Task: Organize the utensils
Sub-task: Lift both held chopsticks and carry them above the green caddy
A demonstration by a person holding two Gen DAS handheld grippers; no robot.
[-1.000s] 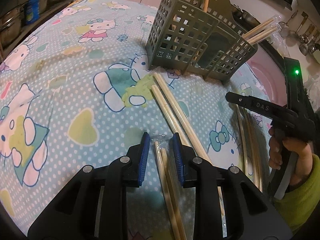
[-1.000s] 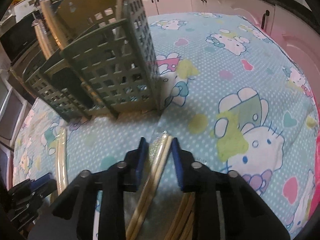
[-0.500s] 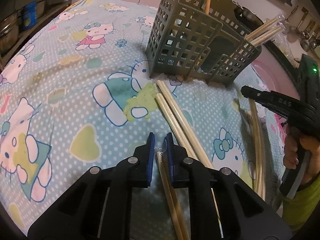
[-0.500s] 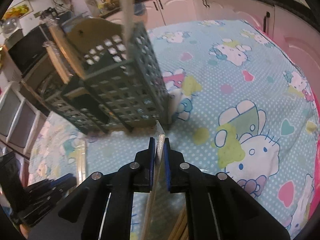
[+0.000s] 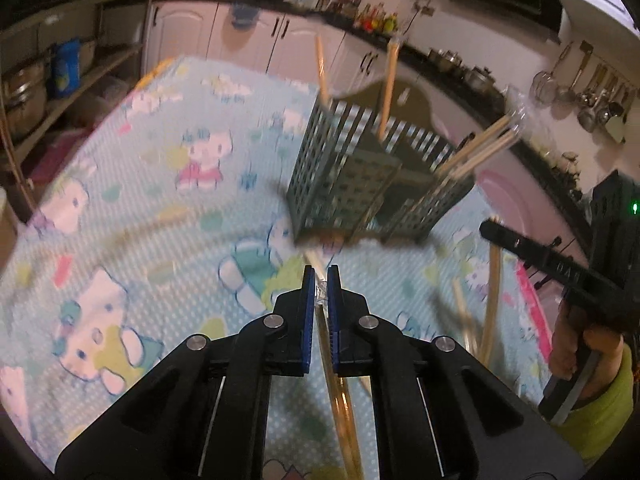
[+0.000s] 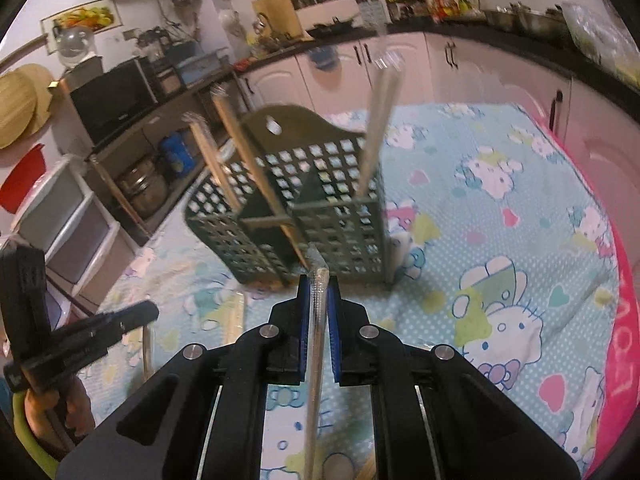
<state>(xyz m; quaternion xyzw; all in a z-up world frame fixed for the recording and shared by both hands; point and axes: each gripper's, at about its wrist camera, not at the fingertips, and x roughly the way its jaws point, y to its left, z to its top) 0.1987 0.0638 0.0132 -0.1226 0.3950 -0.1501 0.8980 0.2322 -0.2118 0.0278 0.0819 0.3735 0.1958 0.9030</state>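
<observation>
Clamping plastic-wrapped wooden chopsticks (image 5: 322, 296), the left gripper (image 5: 321, 280) matches the right gripper (image 6: 318, 280), pinched on another wrapped pair (image 6: 317, 320), near the green lattice caddy (image 6: 304, 216).

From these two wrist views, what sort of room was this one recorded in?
A home kitchen, most likely: white cabinets under a dark counter, ladles and strainers hanging on the wall, a microwave, and stacked pots on a shelf.
</observation>
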